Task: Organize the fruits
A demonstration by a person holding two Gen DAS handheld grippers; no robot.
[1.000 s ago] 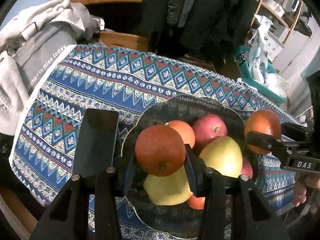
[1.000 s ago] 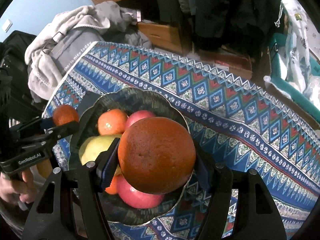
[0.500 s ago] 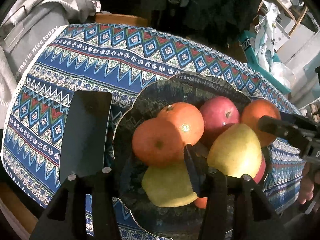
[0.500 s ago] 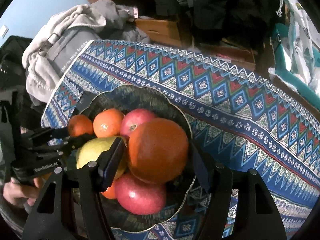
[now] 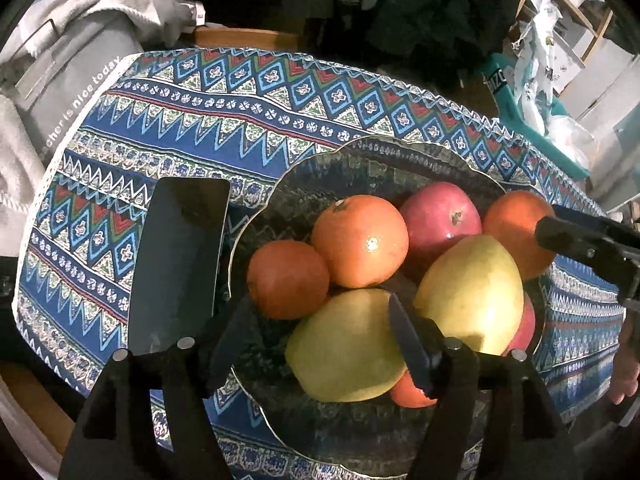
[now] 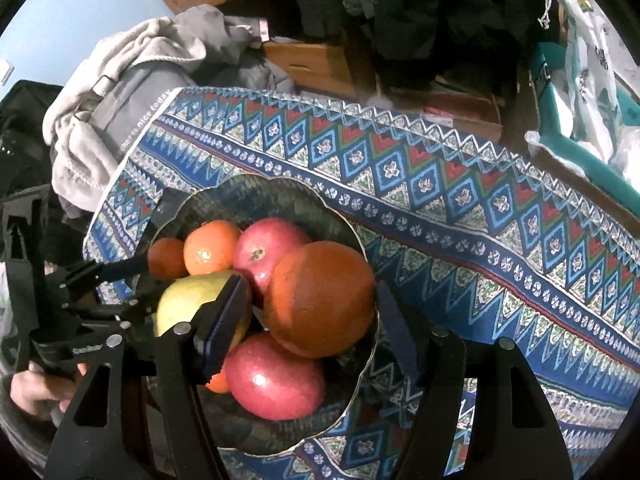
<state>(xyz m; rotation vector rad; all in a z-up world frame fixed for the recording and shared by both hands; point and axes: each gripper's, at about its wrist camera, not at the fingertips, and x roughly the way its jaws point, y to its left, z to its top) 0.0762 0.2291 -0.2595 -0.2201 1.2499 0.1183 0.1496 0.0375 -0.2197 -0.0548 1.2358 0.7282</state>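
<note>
Under both tools the worktop [image 5: 248, 120] is covered with a blue patterned cloth, and a dark scalloped bowl [image 5: 360, 160] stands on it. Just ahead of the left tool [image 5: 308, 332] the bowl holds the fruits in a heap: two yellow-green pears [image 5: 472, 292], a red apple [image 5: 440, 212] behind them, and a bright orange [image 5: 360, 240] touching a darker small orange [image 5: 288, 278]. The left tool has just been opening; its jaws now stand apart over the near side of the bowl, and no pad presses on a fruit. The small orange lies free in the bowl between the left finger and the heap.

To the right of it, the right tool [image 6: 316, 304] is closed on a big orange [image 6: 320, 296], which it holds over the right part of the bowl, against the red apple and above a second red apple [image 6: 276, 380]. A hand [image 6: 36, 392] grips the handle of the left tool.
</note>
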